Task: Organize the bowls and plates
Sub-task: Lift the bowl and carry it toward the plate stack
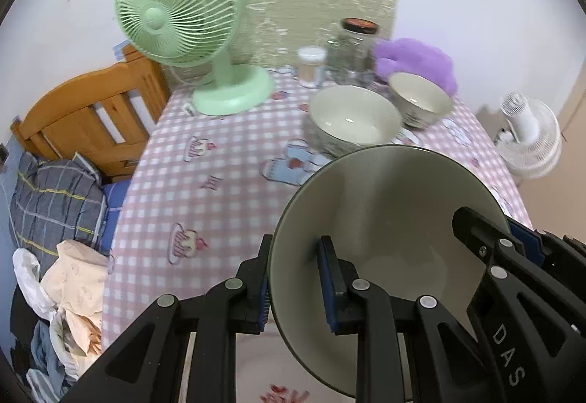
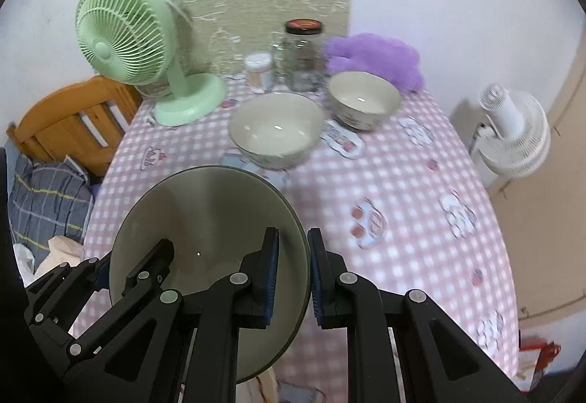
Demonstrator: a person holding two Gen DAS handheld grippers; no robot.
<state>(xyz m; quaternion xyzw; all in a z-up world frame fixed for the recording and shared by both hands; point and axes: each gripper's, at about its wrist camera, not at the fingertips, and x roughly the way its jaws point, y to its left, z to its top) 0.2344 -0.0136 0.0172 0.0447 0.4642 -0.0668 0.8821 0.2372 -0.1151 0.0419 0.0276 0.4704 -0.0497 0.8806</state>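
Note:
A big grey-green bowl (image 1: 384, 212) (image 2: 208, 212) hangs tilted above the pink checked table (image 1: 205, 190) (image 2: 403, 183), held from both sides. My left gripper (image 1: 296, 289) is shut on its left rim, one finger inside and one outside. My right gripper (image 2: 293, 275) is shut on the opposite rim; it shows in the left wrist view as the black fingers (image 1: 512, 249). Beyond the held bowl, a wide cream bowl (image 1: 353, 117) (image 2: 276, 130) and a smaller cream bowl (image 1: 421, 99) (image 2: 362, 99) stand side by side on the table.
At the table's back stand a green fan (image 1: 183, 18) (image 2: 128, 37), a glass jar (image 1: 351, 48) (image 2: 302, 51), a white-lidded tub (image 1: 310, 66) (image 2: 259, 71) and a purple plush (image 1: 417, 62) (image 2: 377, 55). A white fan (image 2: 512, 132) is off the right edge; a wooden bed end (image 1: 91, 110) and bedding are at the left.

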